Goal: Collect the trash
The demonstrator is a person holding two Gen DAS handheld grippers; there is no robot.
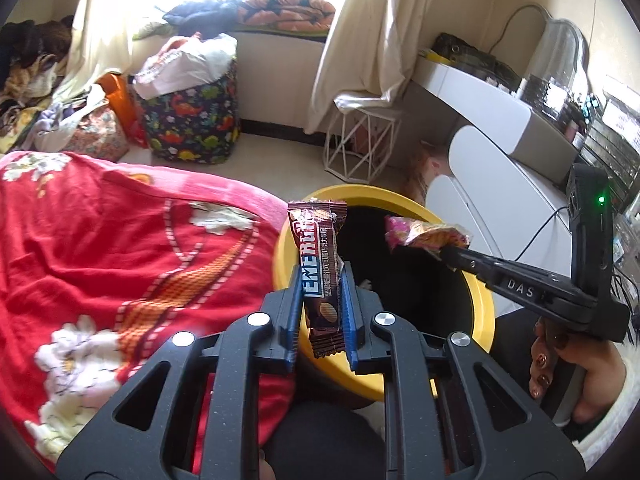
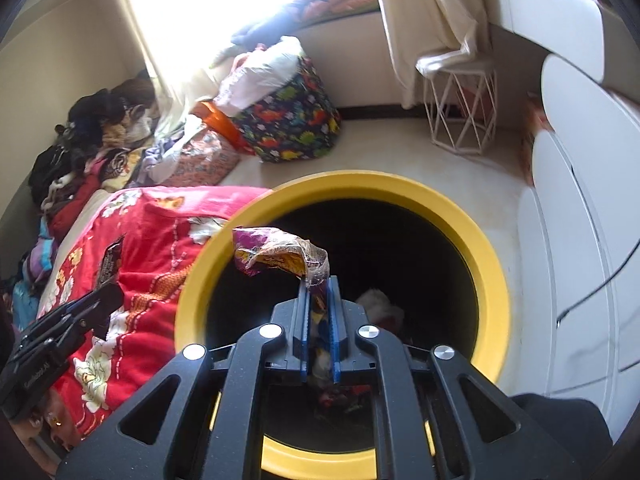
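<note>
A: What does the left gripper [image 1: 322, 280] have?

B: Its blue pads are pinched on a brown biscuit wrapper [image 1: 320, 276], held upright beside the near rim of the yellow bin [image 1: 486, 304].

A: And the right gripper [image 2: 319, 292]?

B: Clamped on a crumpled pink and yellow wrapper [image 2: 280, 254], which hangs right over the bin's dark opening.

A: Anything inside the bin?

B: A few scraps [image 2: 380, 308] at the bottom. The red flowered blanket [image 1: 100, 240] lies just beside the bin.
</note>
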